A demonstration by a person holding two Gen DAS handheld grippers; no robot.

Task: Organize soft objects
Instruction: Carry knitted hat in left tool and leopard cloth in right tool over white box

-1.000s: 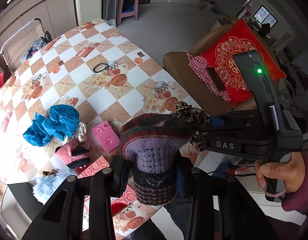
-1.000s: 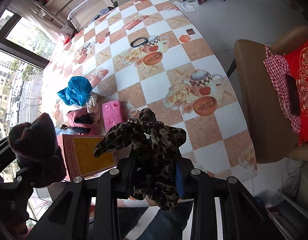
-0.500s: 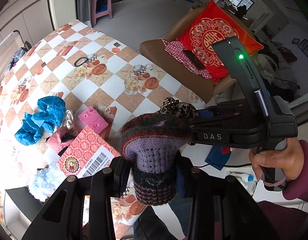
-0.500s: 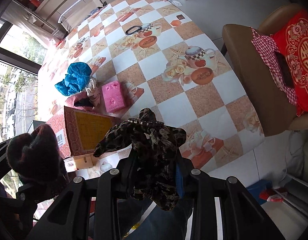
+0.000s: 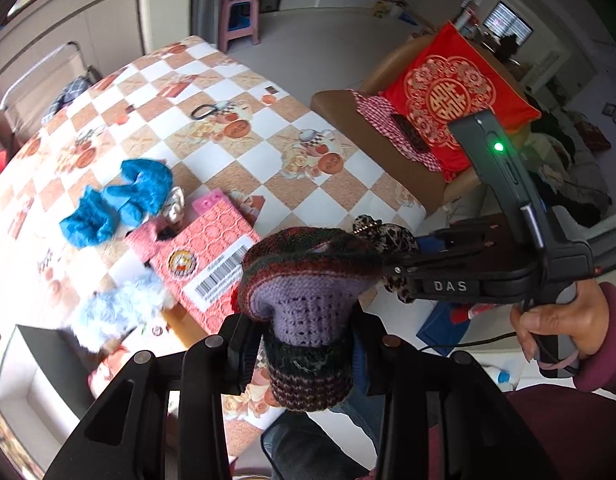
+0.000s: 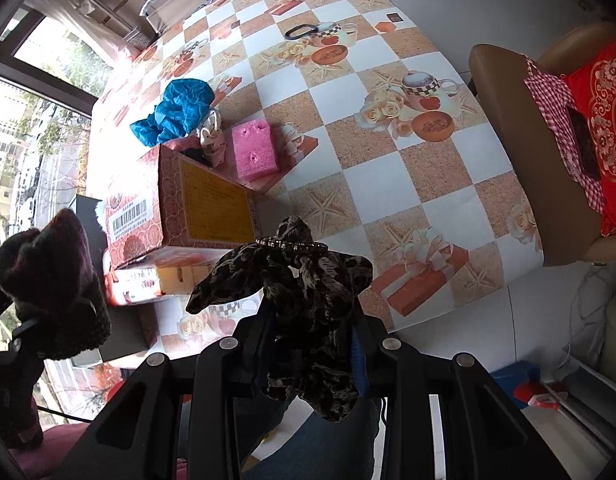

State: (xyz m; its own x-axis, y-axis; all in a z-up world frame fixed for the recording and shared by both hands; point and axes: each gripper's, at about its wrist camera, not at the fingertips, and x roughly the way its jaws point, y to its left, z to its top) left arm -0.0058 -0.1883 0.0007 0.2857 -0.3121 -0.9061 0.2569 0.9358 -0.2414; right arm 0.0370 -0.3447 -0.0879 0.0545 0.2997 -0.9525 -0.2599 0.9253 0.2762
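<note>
My left gripper (image 5: pixel 306 344) is shut on a purple and dark striped knitted hat (image 5: pixel 308 300), held above the table's near edge; the same hat (image 6: pixel 52 284) shows at the left of the right wrist view. My right gripper (image 6: pixel 308 340) is shut on a leopard-print cloth piece (image 6: pixel 304 304) with a beaded band, also seen beside the hat as leopard cloth (image 5: pixel 387 236). A red patterned cardboard box (image 6: pixel 168 208) stands on the table below both. Blue fabric (image 5: pixel 120 200), a pink sponge (image 6: pixel 255 148) and a light-blue fluffy item (image 5: pixel 120 308) lie near it.
The checkered table (image 6: pixel 387 180) ends close below the grippers. A brown chair (image 6: pixel 519 152) with a red cushion (image 5: pixel 455 96) stands at the right. A small patterned toy (image 6: pixel 212 136) and pink cloth (image 5: pixel 148 236) sit by the box. A black ring (image 6: pixel 300 32) lies far back.
Both grippers have drawn back toward the table's near edge with their loads. The red box has come into fuller view beneath them. Grips unchanged.
</note>
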